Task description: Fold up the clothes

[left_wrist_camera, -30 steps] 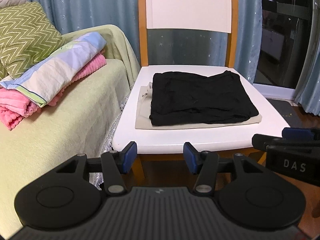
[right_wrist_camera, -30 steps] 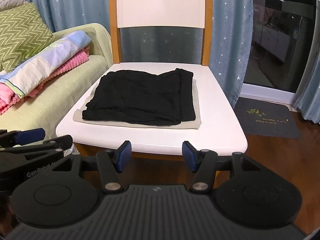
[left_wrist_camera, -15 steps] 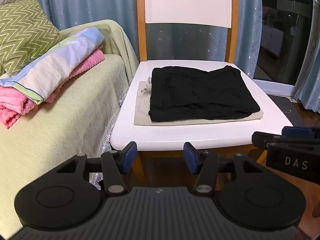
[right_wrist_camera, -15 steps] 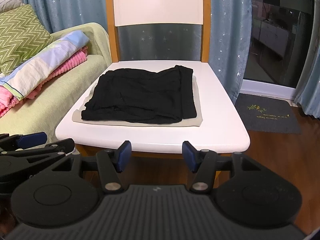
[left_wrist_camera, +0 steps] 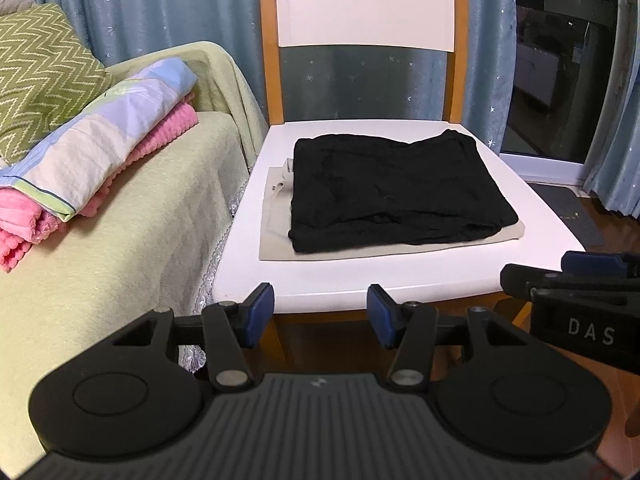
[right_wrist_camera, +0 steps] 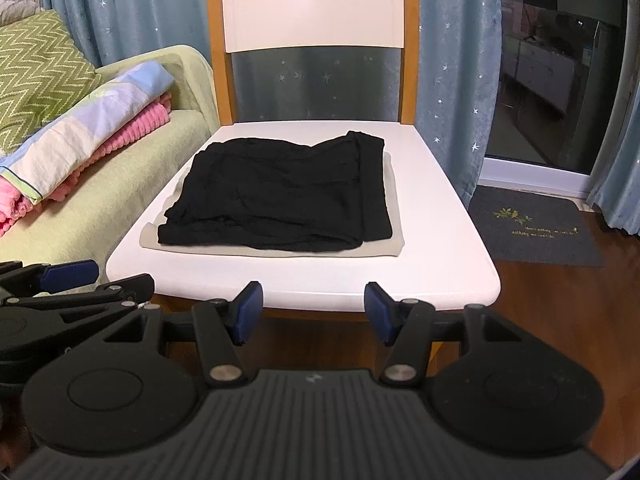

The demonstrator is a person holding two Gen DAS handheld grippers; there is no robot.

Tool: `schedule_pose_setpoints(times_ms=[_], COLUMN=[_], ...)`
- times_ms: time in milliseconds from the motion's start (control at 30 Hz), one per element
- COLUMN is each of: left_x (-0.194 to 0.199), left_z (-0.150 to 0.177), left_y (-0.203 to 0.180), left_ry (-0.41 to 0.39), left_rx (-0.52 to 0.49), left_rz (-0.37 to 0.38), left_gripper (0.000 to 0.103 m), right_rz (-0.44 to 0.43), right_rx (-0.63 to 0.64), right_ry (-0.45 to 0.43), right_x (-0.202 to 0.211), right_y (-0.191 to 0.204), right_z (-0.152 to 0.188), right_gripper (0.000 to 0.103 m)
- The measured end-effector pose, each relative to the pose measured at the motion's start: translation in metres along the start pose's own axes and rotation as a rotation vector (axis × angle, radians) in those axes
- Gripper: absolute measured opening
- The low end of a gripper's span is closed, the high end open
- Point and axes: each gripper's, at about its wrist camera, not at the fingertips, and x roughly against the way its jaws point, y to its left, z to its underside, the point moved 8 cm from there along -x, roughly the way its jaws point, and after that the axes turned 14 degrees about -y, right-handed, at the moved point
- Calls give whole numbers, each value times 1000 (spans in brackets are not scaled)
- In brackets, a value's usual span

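A folded black garment (left_wrist_camera: 394, 192) (right_wrist_camera: 280, 196) lies on top of a folded beige garment (left_wrist_camera: 276, 232) (right_wrist_camera: 394, 236) on the white chair seat (left_wrist_camera: 360, 276) (right_wrist_camera: 320, 276). My left gripper (left_wrist_camera: 320, 314) is open in front of the seat's near edge, nothing between its blue pads. My right gripper (right_wrist_camera: 312, 312) is also open and empty, just short of the same edge. Each gripper shows in the other's view: the right one (left_wrist_camera: 576, 280) at the right side, the left one (right_wrist_camera: 68, 280) at the left side.
A sofa with a pale green cover (left_wrist_camera: 120, 264) stands left of the chair, bearing a folded pastel blanket over a pink one (left_wrist_camera: 104, 148) and a green zigzag cushion (left_wrist_camera: 36, 76). Blue star curtains hang behind. A dark doormat (right_wrist_camera: 532, 228) lies on the wooden floor at right.
The chair and garments sit slightly lower and nearer in both views than a second ago; both grippers remain open and empty.
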Motion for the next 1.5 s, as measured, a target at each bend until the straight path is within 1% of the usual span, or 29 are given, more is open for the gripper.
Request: schedule_pose_setpoints(times_ms=[1500], left_x=[2], left_z=[1], left_y=[-5], left_ry=[12], left_rx=[-21], left_rz=[12], left_gripper=[56], right_rz=[17], right_rx=[1], right_ry=[-1], right_x=[-1], right_y=[-4], right_z=[-6], right_gripper=[52])
